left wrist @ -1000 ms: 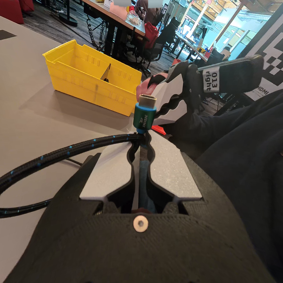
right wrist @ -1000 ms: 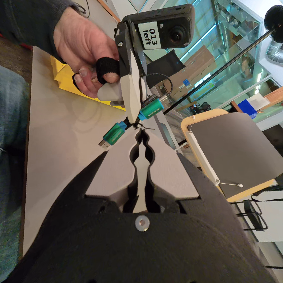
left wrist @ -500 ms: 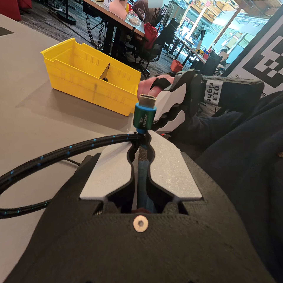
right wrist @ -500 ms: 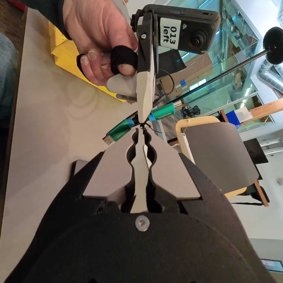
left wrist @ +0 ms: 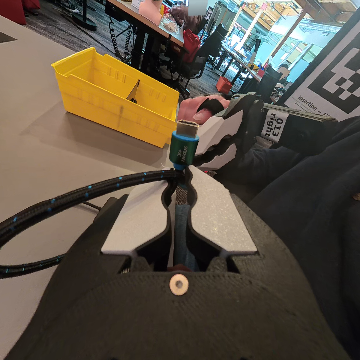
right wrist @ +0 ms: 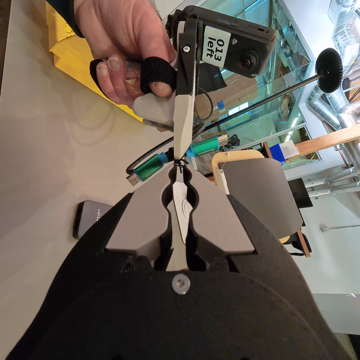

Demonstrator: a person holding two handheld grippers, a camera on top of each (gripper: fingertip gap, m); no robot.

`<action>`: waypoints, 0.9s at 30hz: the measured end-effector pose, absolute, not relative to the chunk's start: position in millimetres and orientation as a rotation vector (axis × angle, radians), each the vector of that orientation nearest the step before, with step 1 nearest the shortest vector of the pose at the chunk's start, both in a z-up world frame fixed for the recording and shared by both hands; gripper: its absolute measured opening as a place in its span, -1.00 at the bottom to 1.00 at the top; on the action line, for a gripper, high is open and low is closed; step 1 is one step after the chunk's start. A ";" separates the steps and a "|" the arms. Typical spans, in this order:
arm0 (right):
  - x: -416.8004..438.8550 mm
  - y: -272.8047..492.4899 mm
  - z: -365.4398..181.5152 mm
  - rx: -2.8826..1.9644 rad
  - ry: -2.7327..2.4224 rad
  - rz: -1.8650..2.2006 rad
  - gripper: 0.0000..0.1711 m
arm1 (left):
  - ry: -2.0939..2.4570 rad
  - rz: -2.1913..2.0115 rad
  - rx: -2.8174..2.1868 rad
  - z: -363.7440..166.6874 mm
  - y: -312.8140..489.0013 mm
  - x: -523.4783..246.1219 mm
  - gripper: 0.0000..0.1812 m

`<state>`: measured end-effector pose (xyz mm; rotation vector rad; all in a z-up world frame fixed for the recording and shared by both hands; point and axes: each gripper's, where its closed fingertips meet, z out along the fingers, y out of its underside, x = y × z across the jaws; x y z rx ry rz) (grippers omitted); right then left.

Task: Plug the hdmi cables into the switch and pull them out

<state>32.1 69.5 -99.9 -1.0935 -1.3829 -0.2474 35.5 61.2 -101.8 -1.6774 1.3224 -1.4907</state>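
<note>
My left gripper point(left wrist: 184, 171) is shut on a black braided HDMI cable point(left wrist: 97, 189) just below its green plug point(left wrist: 184, 144), which stands upright above the fingertips. In the right wrist view the left gripper point(right wrist: 180, 153) hangs tips down, with this plug point(right wrist: 204, 149) on its right and a second green plug point(right wrist: 149, 170) on its left. My right gripper point(right wrist: 179, 167) is shut, tips pinching a thin black tie point(right wrist: 180, 165) where the cable is held. It shows behind the plug in the left wrist view point(left wrist: 200, 155). The black switch point(right wrist: 91, 216) lies flat on the table, lower left.
A yellow bin point(left wrist: 109, 109) stands on the grey table point(left wrist: 58, 155) beyond the grippers; it also shows in the right wrist view point(right wrist: 64, 44). A chair with a dark seat point(right wrist: 263, 194) is off the table's edge. A dark sleeve point(left wrist: 292, 194) fills the right. Less than 4 cm separates the two grippers' tips.
Both grippers stay shut at the same spot on the cable. The right gripper has dropped lower in the left view. The right view has swung, bringing the switch into sight.
</note>
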 end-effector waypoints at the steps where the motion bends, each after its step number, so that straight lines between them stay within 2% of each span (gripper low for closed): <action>1: 32.0 69.2 -99.3 -1.092 -1.380 -0.245 -0.96 | 1.323 -1.495 -1.676 -101.6 60.8 35.6 -0.88; 13: 32.5 70.3 -101.6 -1.228 -1.311 0.023 -1.00 | 1.363 -1.408 -1.659 -104.1 61.7 35.7 -0.88; 27: 34.7 68.0 -90.8 -1.483 -0.908 1.052 -1.00 | 1.449 -1.169 -1.489 -96.5 59.9 36.6 -0.89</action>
